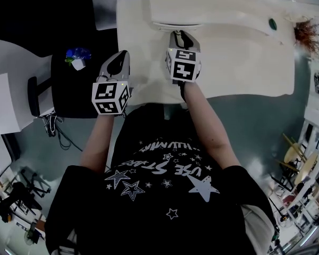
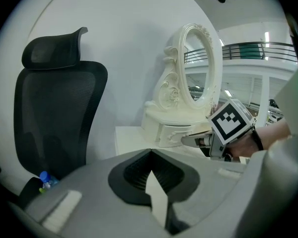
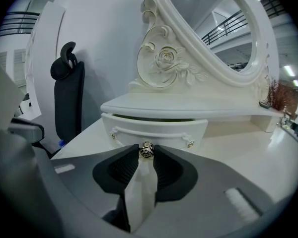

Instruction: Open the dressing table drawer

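Note:
The white dressing table (image 1: pixel 244 52) carries a shelf unit with an oval mirror (image 3: pixel 213 24). Its curved drawer (image 3: pixel 154 129) stands slightly out, with a dark gap along its top. My right gripper (image 3: pixel 146 151) is shut on the drawer's small brass knob (image 3: pixel 146 149); in the head view the right gripper (image 1: pixel 179 34) points at the drawer front (image 1: pixel 175 25). My left gripper (image 1: pixel 119 58) hovers off the table's left edge, shut with nothing in it, its tips (image 2: pixel 150 153) meeting. The left gripper view shows the right gripper (image 2: pixel 188 140) against the drawer (image 2: pixel 176 132).
A black mesh office chair (image 2: pixel 54 113) stands left of the table, with a blue bottle (image 1: pixel 77 54) on its seat. A dried-flower bunch (image 1: pixel 308 33) sits at the table's far right. Cluttered stands and shelves line the room's right and lower-left sides.

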The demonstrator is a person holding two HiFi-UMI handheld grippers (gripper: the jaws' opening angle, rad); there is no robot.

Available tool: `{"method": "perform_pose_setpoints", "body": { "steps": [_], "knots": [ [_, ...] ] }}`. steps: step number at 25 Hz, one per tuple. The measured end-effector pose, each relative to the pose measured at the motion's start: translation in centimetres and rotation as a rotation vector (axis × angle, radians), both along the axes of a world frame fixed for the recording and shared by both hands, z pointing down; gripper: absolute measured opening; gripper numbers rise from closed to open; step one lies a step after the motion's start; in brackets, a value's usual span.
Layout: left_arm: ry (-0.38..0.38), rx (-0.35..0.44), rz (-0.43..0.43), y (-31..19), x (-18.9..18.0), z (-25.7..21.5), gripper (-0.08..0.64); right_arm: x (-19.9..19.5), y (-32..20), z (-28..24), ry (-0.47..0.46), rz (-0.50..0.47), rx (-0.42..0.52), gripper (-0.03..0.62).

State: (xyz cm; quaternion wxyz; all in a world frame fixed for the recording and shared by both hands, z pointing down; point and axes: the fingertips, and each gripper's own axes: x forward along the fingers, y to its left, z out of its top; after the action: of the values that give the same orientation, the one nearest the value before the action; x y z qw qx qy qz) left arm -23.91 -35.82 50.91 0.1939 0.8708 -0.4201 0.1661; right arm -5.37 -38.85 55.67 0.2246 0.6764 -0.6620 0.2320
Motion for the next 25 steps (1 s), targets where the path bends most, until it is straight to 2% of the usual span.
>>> {"method": "perform_pose_setpoints", "body": {
  "steps": [25],
  "knots": [
    [-0.004, 0.008, 0.0, 3.8, -0.1, -0.3, 0.0, -1.0, 4.7, 0.1, -0.031, 0.005, -0.008, 0.123]
  ]
}}
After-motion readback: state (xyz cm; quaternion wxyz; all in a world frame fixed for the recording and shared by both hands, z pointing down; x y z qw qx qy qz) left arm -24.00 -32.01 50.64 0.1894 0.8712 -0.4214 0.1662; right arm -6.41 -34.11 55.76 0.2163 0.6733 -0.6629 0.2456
